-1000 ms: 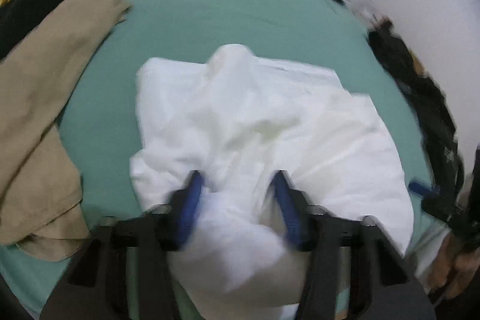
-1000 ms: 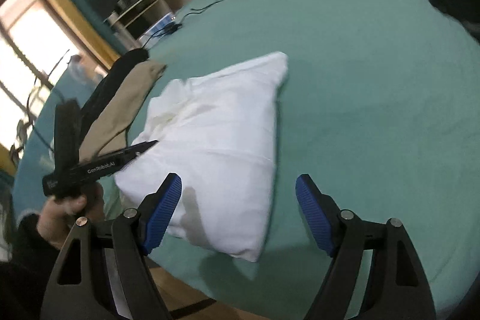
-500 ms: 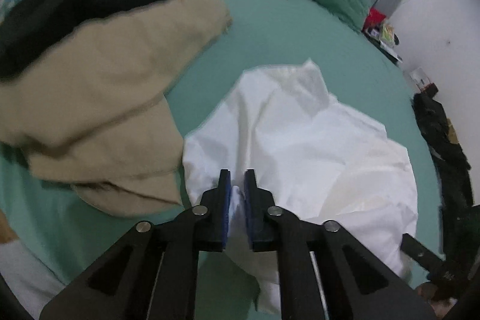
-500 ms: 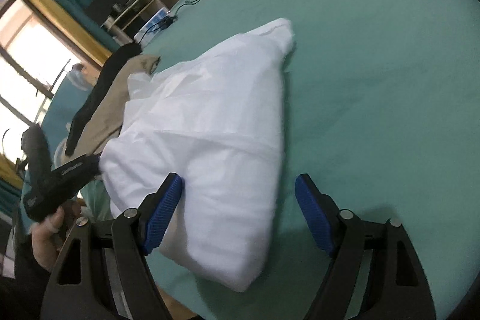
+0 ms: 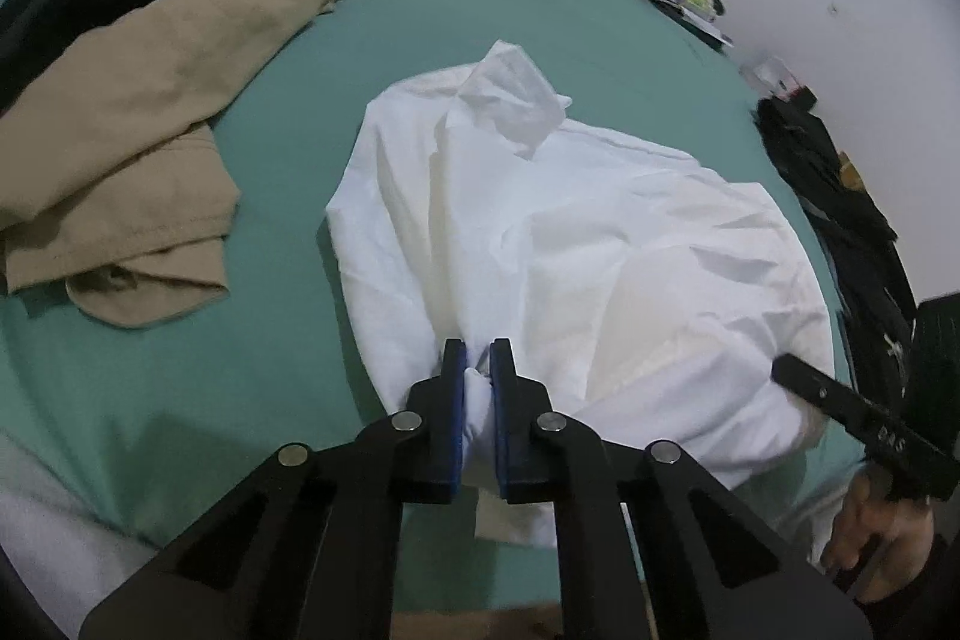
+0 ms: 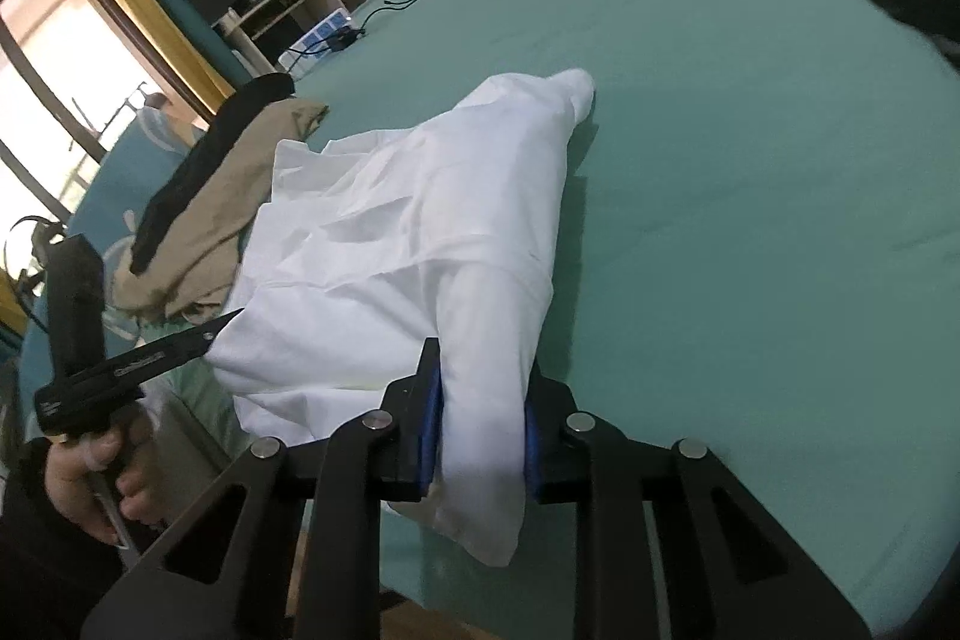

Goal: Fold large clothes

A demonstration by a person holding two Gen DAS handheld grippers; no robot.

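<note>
The white garment [image 5: 576, 244] lies bunched on the green bed [image 5: 420, 40]. Both tools have just been closing: the left tool [image 5: 477, 370] pinches its near hem, the right tool [image 6: 483, 400] a thick roll. Gripping several layers risks lifting a tangled bundle, not one clean edge.

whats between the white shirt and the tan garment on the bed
Only bare green bedsheet: in the left wrist view a strip of it separates the white shirt from the tan garment. In the right wrist view they overlap in the picture, so no gap shows.
</note>
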